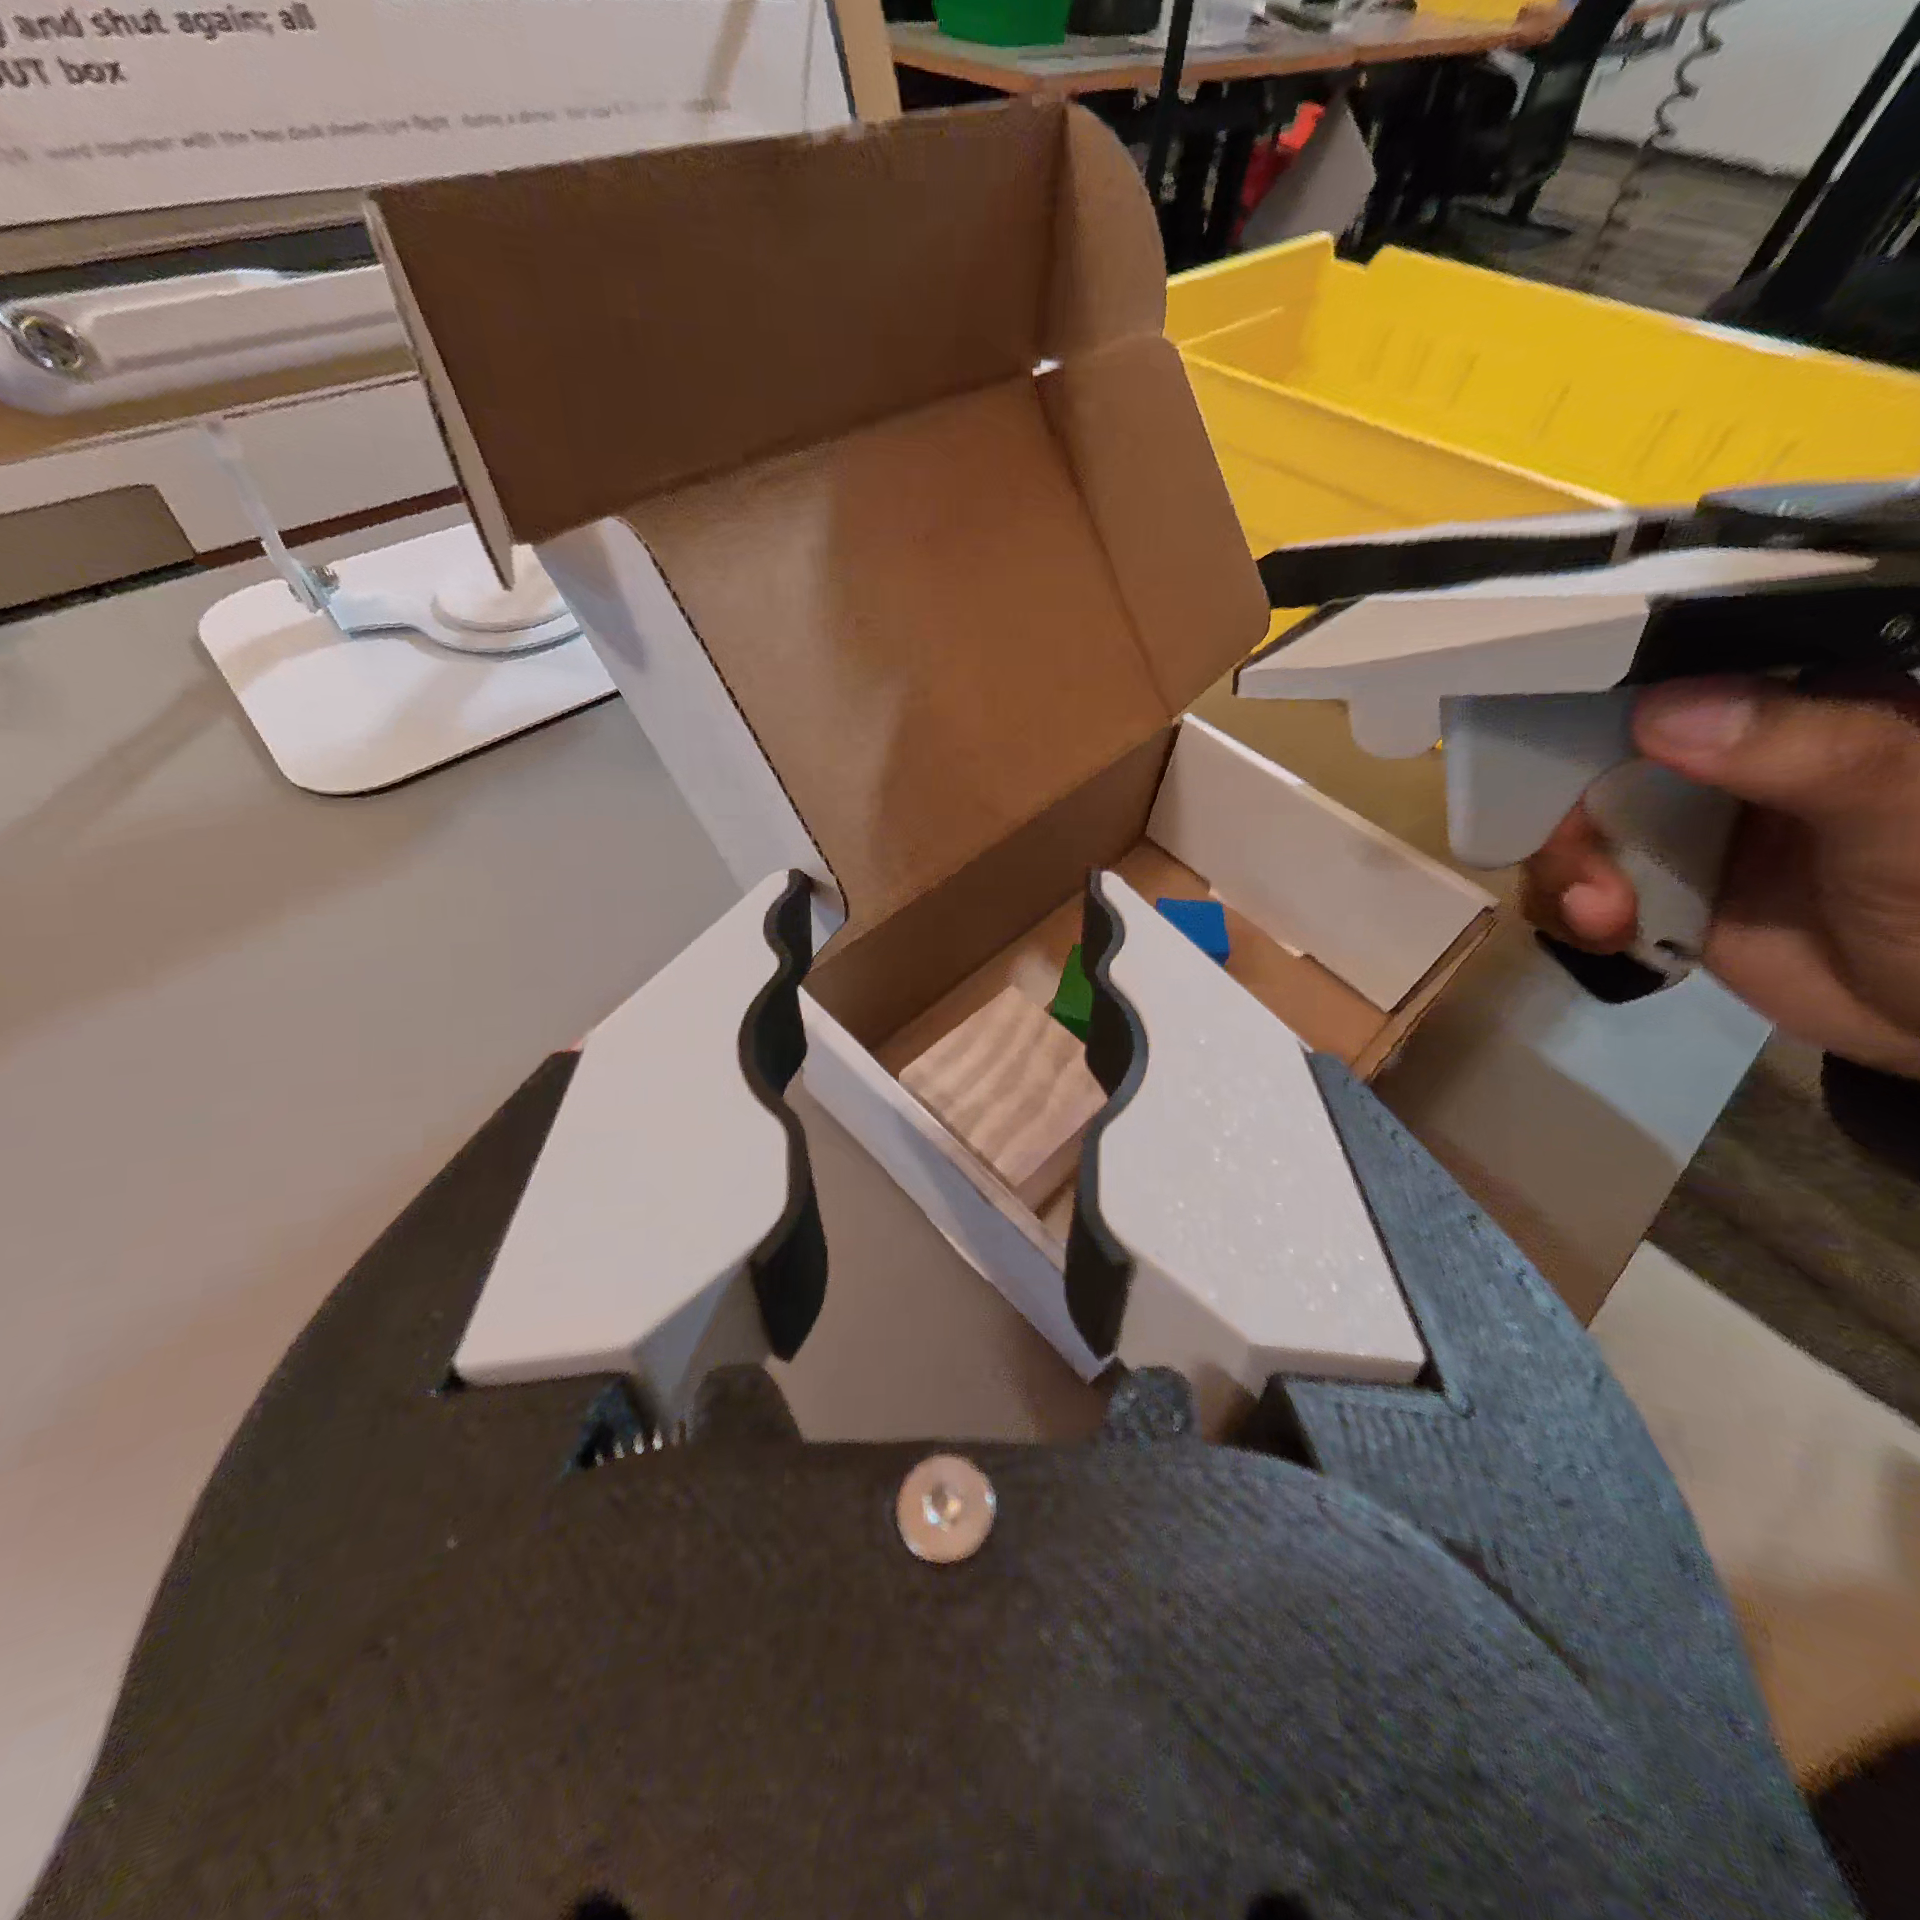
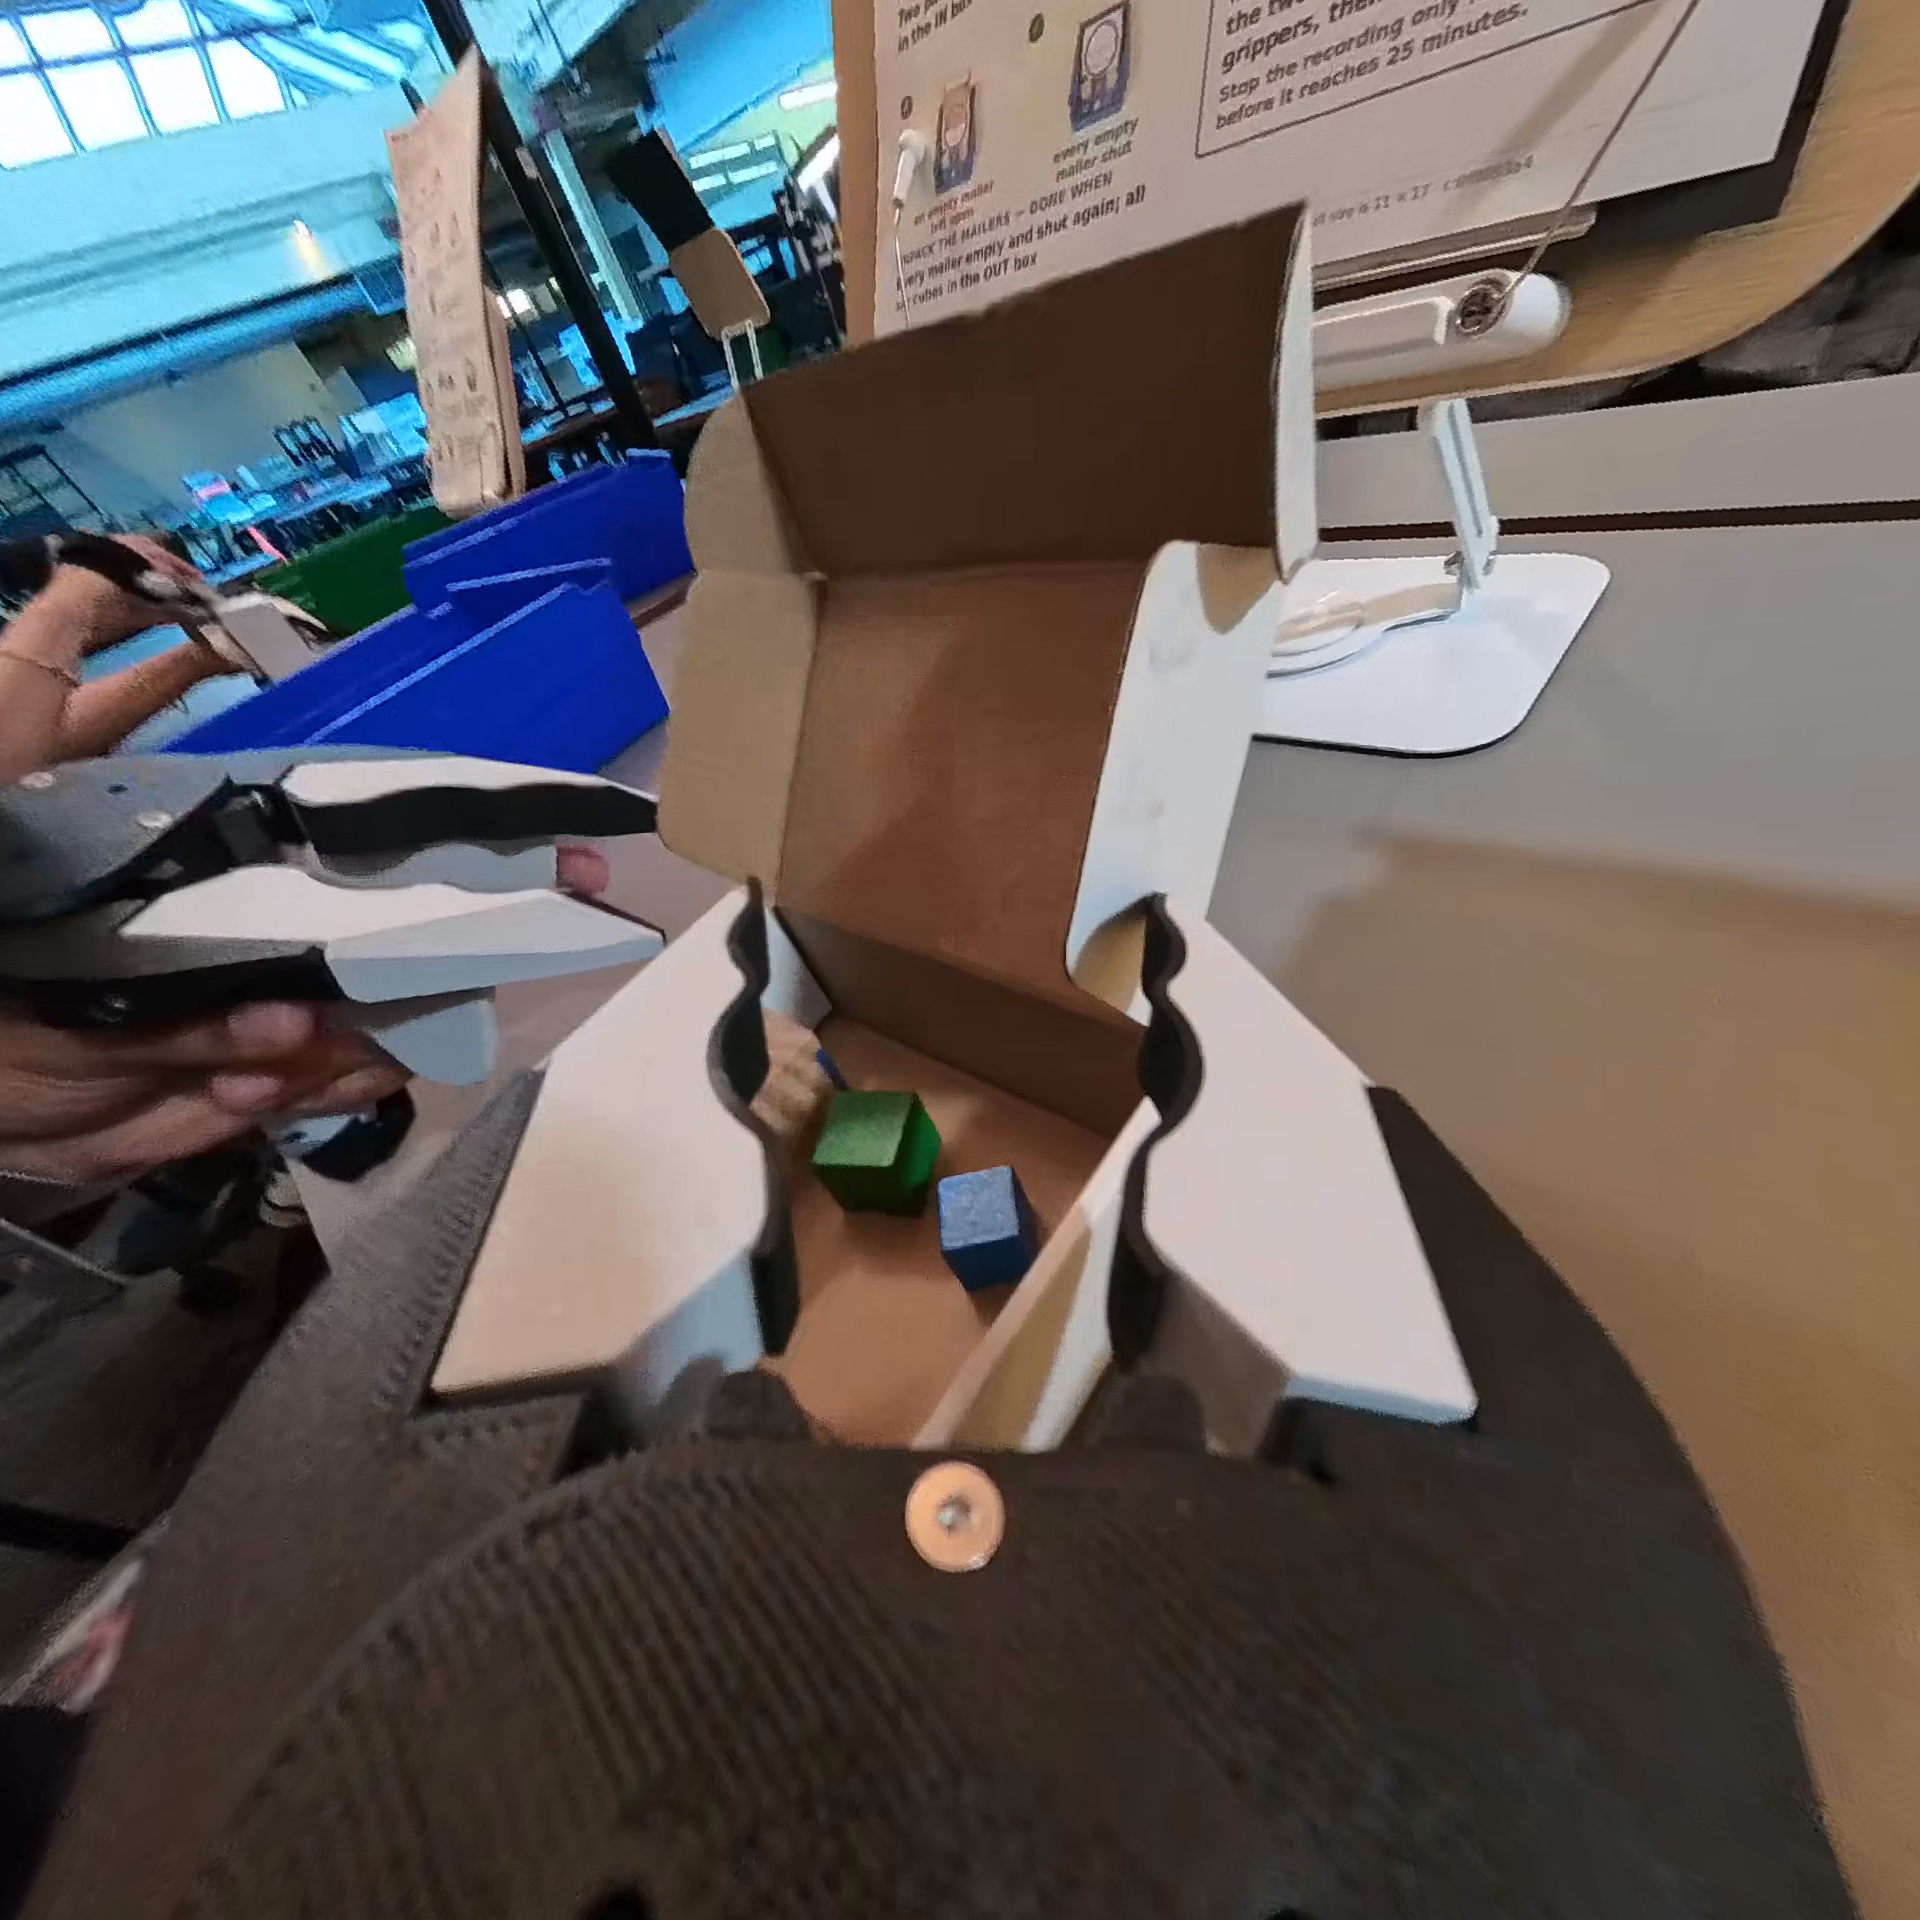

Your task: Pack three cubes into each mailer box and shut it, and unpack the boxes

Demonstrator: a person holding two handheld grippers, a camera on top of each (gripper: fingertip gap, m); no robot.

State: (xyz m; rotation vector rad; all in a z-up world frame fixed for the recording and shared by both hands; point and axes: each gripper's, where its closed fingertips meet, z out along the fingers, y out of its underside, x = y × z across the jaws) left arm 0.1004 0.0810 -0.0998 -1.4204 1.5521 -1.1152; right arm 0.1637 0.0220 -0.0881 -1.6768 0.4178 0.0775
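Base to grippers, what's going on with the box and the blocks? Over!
Both grippers open, left gripper and right gripper at the mailer box. Lid up; green cube, blue cube, wooden cube inside. Nothing blocking.

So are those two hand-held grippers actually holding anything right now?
No. The left hand-held gripper and right hand-held gripper are both open, each straddling a side wall of the open mailer box without clamping it. The cubes lie loose inside.

Both units same build: left gripper [image 1: 945,914] and right gripper [image 2: 951,940] have ribbed black printed bodies, white fingers [image 1: 644,1174], wavy black pads [image 2: 743,1039], one silver screw [image 1: 945,1509].
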